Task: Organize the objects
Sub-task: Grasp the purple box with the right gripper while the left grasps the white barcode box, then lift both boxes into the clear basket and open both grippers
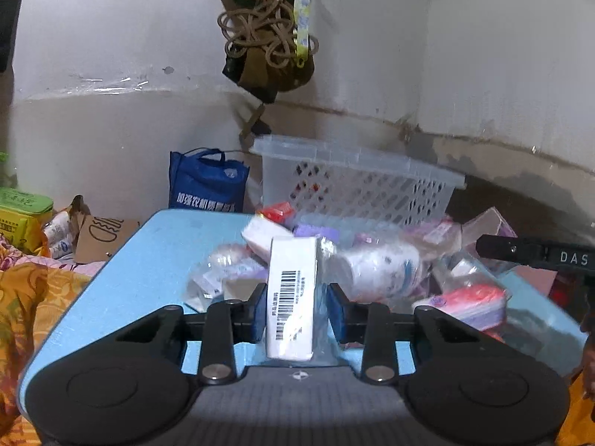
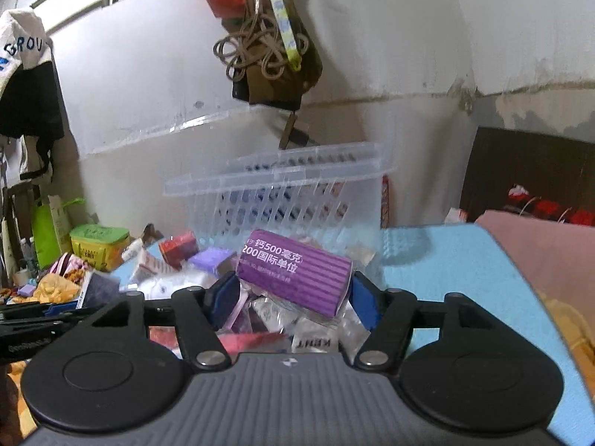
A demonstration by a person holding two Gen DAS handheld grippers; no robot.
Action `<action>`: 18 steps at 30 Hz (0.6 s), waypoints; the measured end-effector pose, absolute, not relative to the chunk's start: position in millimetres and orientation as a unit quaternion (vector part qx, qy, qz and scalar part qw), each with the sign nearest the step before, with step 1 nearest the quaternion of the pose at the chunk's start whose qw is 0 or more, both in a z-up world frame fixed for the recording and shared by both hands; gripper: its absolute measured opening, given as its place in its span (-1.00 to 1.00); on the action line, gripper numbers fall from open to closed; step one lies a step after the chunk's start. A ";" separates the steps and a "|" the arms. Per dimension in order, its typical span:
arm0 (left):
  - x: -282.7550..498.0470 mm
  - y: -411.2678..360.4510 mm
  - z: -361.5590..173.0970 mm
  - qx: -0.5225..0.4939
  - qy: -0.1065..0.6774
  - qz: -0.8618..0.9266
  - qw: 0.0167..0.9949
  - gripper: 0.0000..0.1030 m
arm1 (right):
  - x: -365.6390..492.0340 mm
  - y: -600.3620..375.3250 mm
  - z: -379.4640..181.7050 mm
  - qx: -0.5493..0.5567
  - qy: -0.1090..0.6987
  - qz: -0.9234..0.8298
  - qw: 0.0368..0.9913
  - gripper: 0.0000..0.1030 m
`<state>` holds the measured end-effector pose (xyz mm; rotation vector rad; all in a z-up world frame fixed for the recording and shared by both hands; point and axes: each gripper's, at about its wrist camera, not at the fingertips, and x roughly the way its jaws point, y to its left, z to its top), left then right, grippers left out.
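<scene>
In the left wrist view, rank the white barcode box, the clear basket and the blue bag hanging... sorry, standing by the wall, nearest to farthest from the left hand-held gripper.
1. White barcode box: clamped between the left hand-held gripper pads.
2. Clear basket: behind the pile, centre-right.
3. Blue bag: by the wall, left of the basket; too close to the basket to call.

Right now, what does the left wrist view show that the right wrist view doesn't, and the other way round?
Only the left wrist view: the left gripper shut on a white barcoded box, and a blue tote bag by the wall.

Only the right wrist view: the right gripper closed on a purple box, a window, and a hanging white cap.

Both: the clear plastic basket, the blue table, the pile of packets and the hanging rope bundle.
</scene>
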<state>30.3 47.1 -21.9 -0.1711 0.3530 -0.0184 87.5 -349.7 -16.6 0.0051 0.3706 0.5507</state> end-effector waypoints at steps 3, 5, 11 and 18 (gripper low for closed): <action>26.5 50.2 -13.2 -0.086 0.166 -0.015 0.982 -0.27 | 87.5 -355.9 -4.8 0.003 0.168 0.268 0.949 0.30; 27.9 51.3 -11.0 -0.091 0.164 -0.025 0.982 -0.27 | 88.9 -359.4 0.9 0.000 0.159 0.264 0.951 0.30; 31.6 59.5 -5.3 -0.124 0.151 -0.047 0.980 -0.28 | 96.9 -365.5 12.8 0.001 0.147 0.263 0.953 0.30; 57.1 68.2 31.0 -0.138 0.116 -0.068 0.981 -0.28 | 122.9 -357.9 40.5 -0.003 0.128 0.276 0.952 0.30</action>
